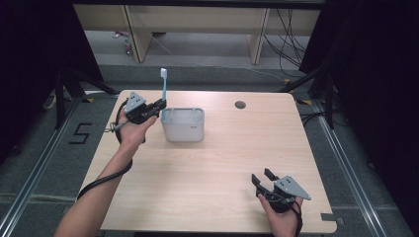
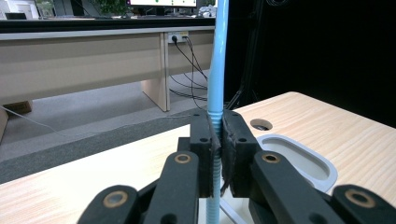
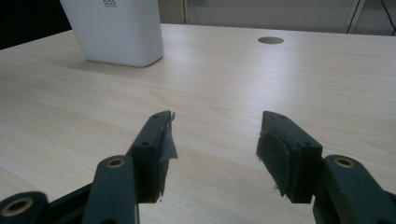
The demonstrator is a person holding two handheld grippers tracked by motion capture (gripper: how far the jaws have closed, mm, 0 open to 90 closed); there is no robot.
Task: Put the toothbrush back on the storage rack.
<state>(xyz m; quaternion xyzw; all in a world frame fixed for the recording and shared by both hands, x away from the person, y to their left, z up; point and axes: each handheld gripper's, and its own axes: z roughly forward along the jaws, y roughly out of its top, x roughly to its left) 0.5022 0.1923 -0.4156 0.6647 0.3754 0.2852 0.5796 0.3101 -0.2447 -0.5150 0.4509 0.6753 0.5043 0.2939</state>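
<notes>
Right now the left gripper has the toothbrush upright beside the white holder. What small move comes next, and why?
Probably shift the left gripper a little toward the white holder, then lower. Its jaws are shut on the blue toothbrush, which stands upright, bristles up, just outside the holder's left rim, not over the opening. The right gripper rests open near the table's front edge, apart from it.

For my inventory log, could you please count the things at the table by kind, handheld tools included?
Toothbrush: 1, light blue, upright, clamped in the left tool
Holder: 1, white, on the table
Tools: 2, the left one and the right tool, which is open and holds nothing
Total: 4
</notes>
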